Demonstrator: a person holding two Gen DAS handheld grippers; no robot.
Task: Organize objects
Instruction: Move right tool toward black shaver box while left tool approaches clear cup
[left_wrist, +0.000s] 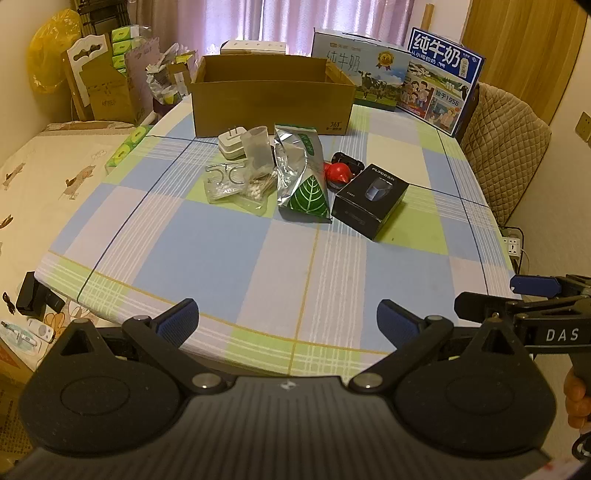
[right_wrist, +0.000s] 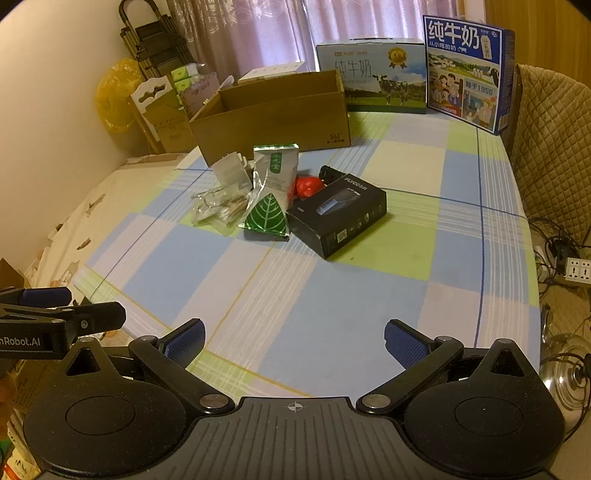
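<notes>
Checked tablecloth (left_wrist: 258, 258), red object (left_wrist: 337, 172) half hidden behind foil pouch (left_wrist: 301, 177)

Home room, checked tablecloth (left_wrist: 258, 258) on table, pink curtains (left_wrist: 295, 22), quilted chair (left_wrist: 509, 147), milk cartons (left_wrist: 439, 81)

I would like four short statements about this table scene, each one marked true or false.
1. The open brown cardboard box stands behind the pile of small items. True.
2. The black rectangular product box lies inside it. False: it lies on the checked tablecloth.
3. The left gripper holds the silver-green foil pouch. False: its jaws are open and empty.
4. The right gripper is open. True.
</notes>
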